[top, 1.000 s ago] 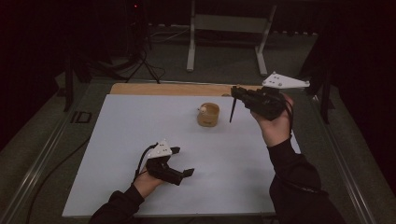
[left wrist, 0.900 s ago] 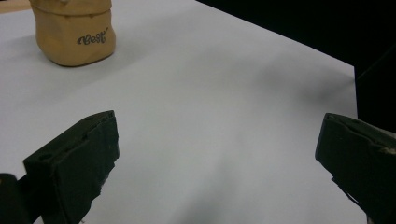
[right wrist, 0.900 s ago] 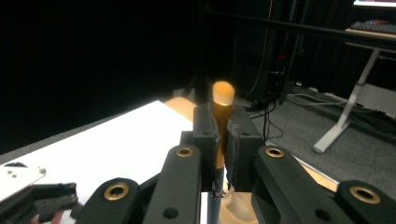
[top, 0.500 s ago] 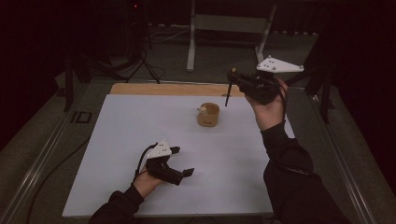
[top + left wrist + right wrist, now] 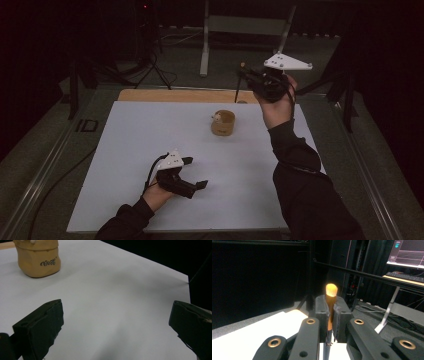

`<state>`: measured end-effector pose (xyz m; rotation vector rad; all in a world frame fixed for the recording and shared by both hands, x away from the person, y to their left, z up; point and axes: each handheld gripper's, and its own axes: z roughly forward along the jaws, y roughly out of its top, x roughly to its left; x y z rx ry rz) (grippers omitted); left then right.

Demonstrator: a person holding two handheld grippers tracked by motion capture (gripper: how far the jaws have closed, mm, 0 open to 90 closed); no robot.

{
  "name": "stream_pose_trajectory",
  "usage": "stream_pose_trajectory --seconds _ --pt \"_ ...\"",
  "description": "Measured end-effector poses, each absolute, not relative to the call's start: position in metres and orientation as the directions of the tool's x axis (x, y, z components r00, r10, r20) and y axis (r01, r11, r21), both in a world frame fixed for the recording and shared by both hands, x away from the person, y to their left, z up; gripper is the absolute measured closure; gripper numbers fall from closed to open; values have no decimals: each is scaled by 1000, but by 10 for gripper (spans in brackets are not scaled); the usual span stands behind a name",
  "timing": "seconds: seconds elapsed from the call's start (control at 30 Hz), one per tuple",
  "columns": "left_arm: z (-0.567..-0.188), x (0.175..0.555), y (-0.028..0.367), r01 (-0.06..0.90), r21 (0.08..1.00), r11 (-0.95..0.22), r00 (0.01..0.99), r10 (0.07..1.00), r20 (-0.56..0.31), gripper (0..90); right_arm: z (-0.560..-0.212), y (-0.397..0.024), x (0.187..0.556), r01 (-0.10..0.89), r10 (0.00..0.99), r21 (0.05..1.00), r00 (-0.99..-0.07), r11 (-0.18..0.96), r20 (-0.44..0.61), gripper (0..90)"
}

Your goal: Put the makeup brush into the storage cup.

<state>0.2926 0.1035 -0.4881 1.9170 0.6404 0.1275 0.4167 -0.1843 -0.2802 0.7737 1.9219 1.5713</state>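
From above, the right gripper [image 5: 243, 76] is raised off the table's far edge, its jaws closed on a thin brush [image 5: 239, 85] that stands nearly upright between them. Only the pale wooden top above the jaws and a dark sliver below are clear; the lower end melts into the dark floor behind, so I can't make out its tip. Below and toward the person from that gripper sits a small tan cup [image 5: 223, 123] on the white tabletop [image 5: 130, 145], with something white inside that is too small to name. The left gripper [image 5: 195, 172] rests low on the sheet, well apart from the cup, jaws spread wide with nothing between them. The room beyond the table is nearly black; a stand leg [image 5: 204, 45] shows faintly.

In the left gripper view, the two black jaws stand far apart over bare white sheet. The cup [image 5: 38, 258] lies ahead and off to the left jaw's side, its top cut off by the frame; lettering on it probably reads "Best".

In the right gripper view, the pads clamp the brush handle [image 5: 331, 305], its rounded wooden end glowing above them. The part below the pads is blocked by the gripper's own linkage. Off to the right, a monitor [image 5: 408, 252] is cut by the frame edge.
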Motion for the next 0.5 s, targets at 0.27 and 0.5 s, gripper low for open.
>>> stream_pose_trajectory --seconds 0.27,0.5 --pt "-487 292 104 367 883 -293 854 483 -195 7 -282 -183 429 96 736 986 -676 140 -38 843" --pt "-487 290 104 363 883 -296 855 482 -190 7 -290 -183 444 113 748 985 -663 128 -21 843"
